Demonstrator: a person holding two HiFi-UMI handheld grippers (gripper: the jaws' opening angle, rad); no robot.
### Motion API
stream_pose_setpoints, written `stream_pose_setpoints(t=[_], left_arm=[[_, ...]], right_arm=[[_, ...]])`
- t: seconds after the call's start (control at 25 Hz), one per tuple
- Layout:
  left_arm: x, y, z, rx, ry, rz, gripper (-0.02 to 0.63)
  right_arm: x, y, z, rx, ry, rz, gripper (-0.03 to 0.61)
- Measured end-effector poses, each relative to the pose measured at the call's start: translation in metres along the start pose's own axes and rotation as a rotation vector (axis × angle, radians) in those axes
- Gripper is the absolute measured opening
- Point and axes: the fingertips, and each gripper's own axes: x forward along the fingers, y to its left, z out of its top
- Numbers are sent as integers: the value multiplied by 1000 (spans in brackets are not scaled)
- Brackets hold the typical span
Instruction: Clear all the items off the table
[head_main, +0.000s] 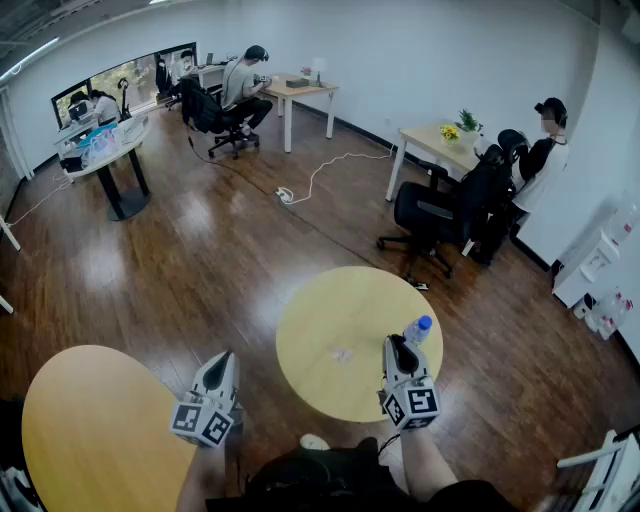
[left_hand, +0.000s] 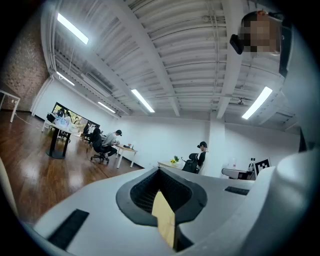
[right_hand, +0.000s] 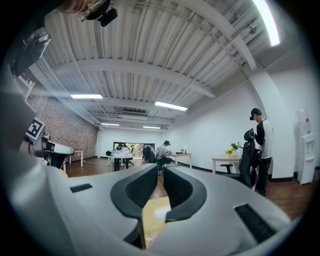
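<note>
Left gripper (head_main: 222, 362) and right gripper (head_main: 399, 348) both clenched, empty, near me. Bottle (head_main: 418, 329) stood on round table (head_main: 310, 330), just beside right gripper. I judged clearing not begun; next: spread right jaws around bottle.

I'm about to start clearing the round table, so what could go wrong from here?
The bottle stands at the table's edge, right beside the right tool; a nudge could tip it onto the floor. That tool's jaws are almost shut, so it would likely push rather than grasp.
</note>
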Motion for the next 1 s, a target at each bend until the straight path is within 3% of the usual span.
stream_pose_setpoints(t=[0.12,0.16,0.6,0.76,1.0], left_arm=[[19,-13,-7,2,14,-28,0],[24,-15,-10,2,19,-35,0],[82,-46,-51,-24,92,-79,0],[110,-61,-69,-31,121,-125,0],[157,-95,-94,-22,186,-207,0]], right_arm=[[3,-15,-2,-4,2,-2,52],[4,-19,-5,-3,6,-2,97],[8,-76,-22,-8,33,-64,100],[8,-113,-34,-8,55,-146,235],[10,-144,-59,28,146,-167,328]])
